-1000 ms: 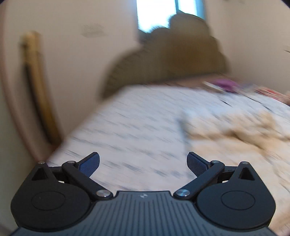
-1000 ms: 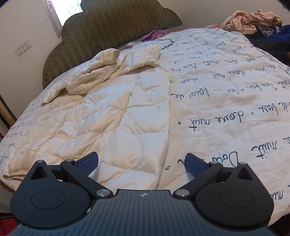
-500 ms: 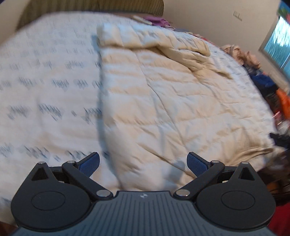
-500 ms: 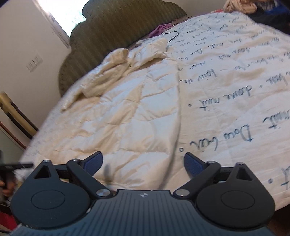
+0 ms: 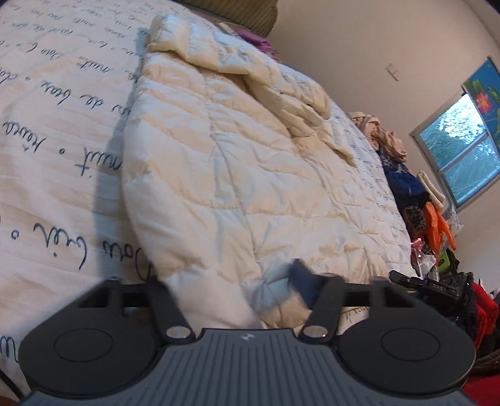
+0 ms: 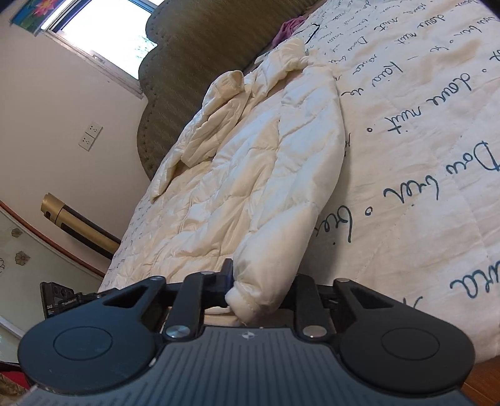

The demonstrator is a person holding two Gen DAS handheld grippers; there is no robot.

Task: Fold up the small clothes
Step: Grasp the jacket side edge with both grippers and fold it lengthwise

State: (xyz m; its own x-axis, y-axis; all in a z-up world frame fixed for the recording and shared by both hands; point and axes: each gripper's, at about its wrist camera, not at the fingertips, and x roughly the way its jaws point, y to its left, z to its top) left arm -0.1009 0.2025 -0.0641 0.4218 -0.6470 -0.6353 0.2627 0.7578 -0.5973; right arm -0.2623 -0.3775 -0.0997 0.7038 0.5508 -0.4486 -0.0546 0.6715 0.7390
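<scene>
A cream quilted puffer jacket (image 5: 237,162) lies spread on the bed, hood toward the headboard; it also shows in the right wrist view (image 6: 250,175). My left gripper (image 5: 231,290) is closing around the jacket's hem corner; the right finger (image 5: 304,287) is blurred against the fabric and the left finger is hidden behind it. My right gripper (image 6: 261,293) is shut on the jacket's other hem corner, which bulges out between the fingers.
The bed has a white quilt with blue handwriting print (image 6: 431,156) and a green padded headboard (image 6: 200,47). A pile of clothes (image 5: 406,187) lies along the far side. A purple garment (image 6: 289,26) sits near the headboard. The other gripper's black body (image 5: 437,284) shows at right.
Both grippers dropped low to the jacket's near hem and closed from wide open onto its corners; the left one swung across from the wall to the jacket.
</scene>
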